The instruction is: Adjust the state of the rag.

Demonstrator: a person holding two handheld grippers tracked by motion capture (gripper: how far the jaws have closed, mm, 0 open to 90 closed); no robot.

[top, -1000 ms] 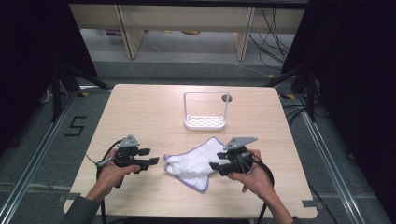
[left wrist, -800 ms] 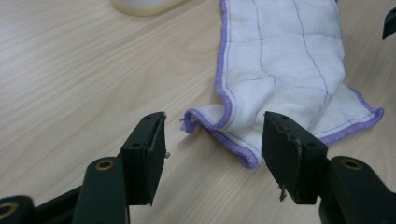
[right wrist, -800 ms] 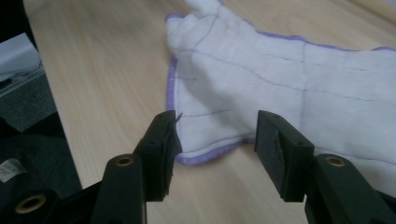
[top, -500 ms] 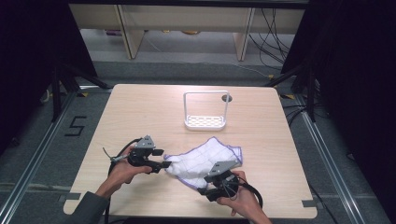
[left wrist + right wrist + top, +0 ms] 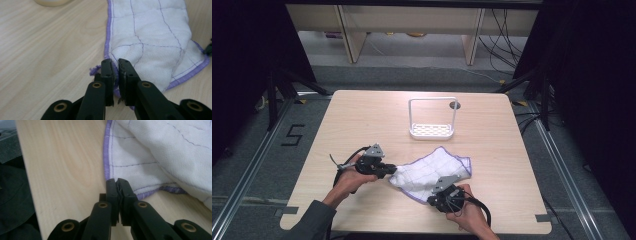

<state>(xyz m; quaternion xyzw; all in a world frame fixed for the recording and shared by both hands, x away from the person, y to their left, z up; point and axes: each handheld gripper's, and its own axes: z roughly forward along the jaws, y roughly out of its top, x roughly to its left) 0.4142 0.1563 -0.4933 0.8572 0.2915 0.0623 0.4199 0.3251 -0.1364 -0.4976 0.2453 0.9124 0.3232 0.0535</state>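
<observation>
A white cloth (image 5: 432, 172) with a purple hem and a stitched grid lies crumpled on the near half of the wooden table (image 5: 362, 120). My left gripper (image 5: 391, 170) is shut on the cloth's left corner; in the left gripper view its jaws (image 5: 115, 65) pinch the hem of the cloth (image 5: 150, 42). My right gripper (image 5: 435, 196) is shut on the cloth's near corner, and the right gripper view shows the purple edge of the cloth (image 5: 160, 147) clamped between its jaws (image 5: 117, 182).
A white wire rack (image 5: 432, 120) with a perforated base stands behind the cloth near the table's middle. A small round hole (image 5: 455, 105) sits in the tabletop by the rack. The table's near edge (image 5: 22, 170) lies close to my right gripper.
Both grippers have closed in on the cloth and taken hold of its corners. The right hand dropped toward the near edge, and the cloth has spread toward the right.
</observation>
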